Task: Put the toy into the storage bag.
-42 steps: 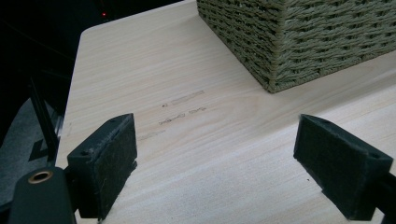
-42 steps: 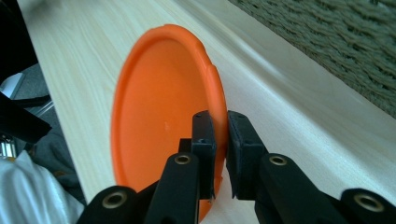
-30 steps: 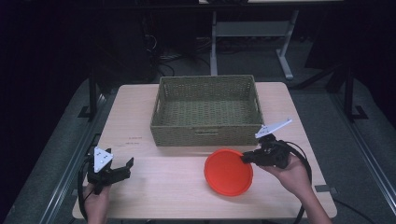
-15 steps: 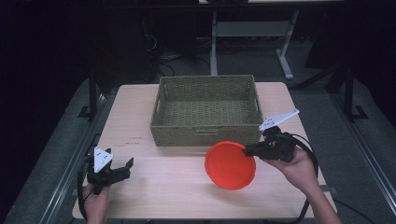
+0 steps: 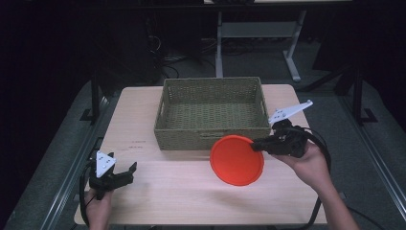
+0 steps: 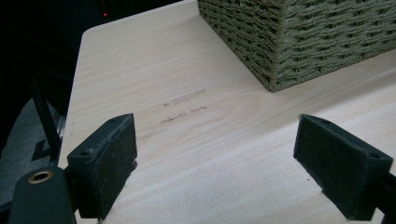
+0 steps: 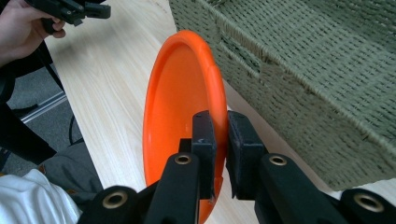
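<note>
An orange plate (image 5: 237,159) hangs tilted above the table, just in front of the woven basket (image 5: 213,113). My right gripper (image 5: 261,143) is shut on the plate's right rim. In the right gripper view the two jaws pinch the rim of the plate (image 7: 180,107), with the basket wall (image 7: 303,79) close on the right. My left gripper (image 5: 125,171) rests low at the table's front left corner, open with nothing between its pads (image 6: 105,161). In the left gripper view the basket's corner (image 6: 299,42) lies ahead on the right.
The wooden table (image 5: 158,196) has bare room in front of the basket and to its left. Faint pencil marks (image 6: 184,109) lie on the wood ahead of the left gripper. Dark floor, table legs and cables lie beyond the table's far edge.
The right hand has lifted the orange plate off the table and tipped it up towards the basket's front wall. The left gripper has stayed put.
</note>
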The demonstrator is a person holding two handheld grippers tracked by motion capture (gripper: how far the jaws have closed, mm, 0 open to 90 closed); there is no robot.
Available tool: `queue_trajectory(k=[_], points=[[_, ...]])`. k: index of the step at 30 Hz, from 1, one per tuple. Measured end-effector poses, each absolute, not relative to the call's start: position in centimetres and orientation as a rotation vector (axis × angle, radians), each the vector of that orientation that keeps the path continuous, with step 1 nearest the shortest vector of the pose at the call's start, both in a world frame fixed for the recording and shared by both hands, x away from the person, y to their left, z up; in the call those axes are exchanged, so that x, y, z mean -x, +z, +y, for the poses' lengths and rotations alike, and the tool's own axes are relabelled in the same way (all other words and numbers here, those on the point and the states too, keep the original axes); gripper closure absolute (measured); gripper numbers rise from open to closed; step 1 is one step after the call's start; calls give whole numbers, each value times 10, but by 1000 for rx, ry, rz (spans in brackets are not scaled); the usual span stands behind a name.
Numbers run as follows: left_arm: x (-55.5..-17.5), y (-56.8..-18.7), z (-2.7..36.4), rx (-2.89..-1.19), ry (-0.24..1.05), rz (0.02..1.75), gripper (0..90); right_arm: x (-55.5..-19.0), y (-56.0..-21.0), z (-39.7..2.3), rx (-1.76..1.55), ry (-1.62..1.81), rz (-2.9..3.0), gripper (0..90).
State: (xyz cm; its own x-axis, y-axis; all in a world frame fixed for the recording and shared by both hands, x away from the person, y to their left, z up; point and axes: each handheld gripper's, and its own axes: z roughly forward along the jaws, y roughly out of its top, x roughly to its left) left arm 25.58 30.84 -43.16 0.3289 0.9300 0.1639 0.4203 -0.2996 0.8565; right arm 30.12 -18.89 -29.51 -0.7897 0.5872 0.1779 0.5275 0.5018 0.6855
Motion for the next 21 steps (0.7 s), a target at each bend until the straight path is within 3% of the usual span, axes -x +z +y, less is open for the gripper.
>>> queue_trajectory(k=[21], points=[[-256, -432, 308, -1873, 888, 1193, 128, -313, -255, -183, -964, 1146, 2639, 818]])
